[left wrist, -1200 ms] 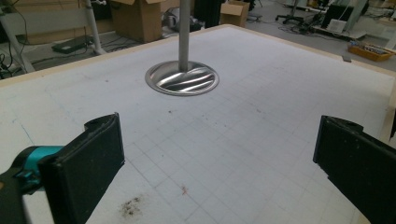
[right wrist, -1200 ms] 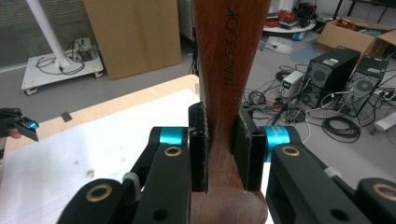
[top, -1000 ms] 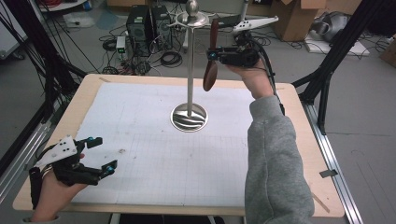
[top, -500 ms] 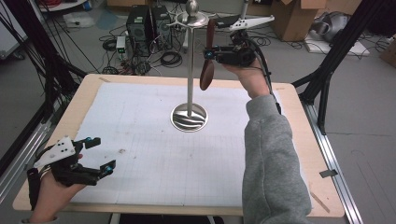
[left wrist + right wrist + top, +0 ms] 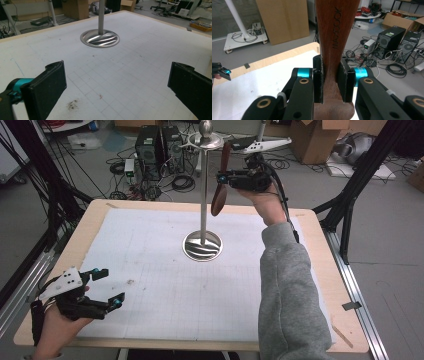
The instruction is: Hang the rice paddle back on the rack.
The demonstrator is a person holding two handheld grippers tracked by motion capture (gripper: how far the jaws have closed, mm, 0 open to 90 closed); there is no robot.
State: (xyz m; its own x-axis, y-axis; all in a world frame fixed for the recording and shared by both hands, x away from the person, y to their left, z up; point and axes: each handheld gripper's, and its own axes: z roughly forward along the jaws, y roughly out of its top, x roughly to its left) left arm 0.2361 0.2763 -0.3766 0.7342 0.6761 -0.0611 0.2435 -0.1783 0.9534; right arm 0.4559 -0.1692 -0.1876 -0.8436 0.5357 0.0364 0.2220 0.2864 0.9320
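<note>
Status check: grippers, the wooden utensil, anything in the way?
Right gripper shut on wooden spoon, held up beside stand. Left gripper open, empty, low over mat. Nothing between spoon and stand.

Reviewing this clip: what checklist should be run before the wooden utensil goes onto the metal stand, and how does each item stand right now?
1. Right tool shut firmly on the wooden utensil: ok; the right gripper view has both pads pressing its handle.
2. Utensil hangs roughly upright, broad end down: ok.
3. Utensil is level with the stand's top disc: ok, close beside it.
4. Hanging hole or hook lined up: cannot tell.
5. Stand base sits flat on the white mat: ok.
6. Left tool open, well away from the stand: ok.
</note>
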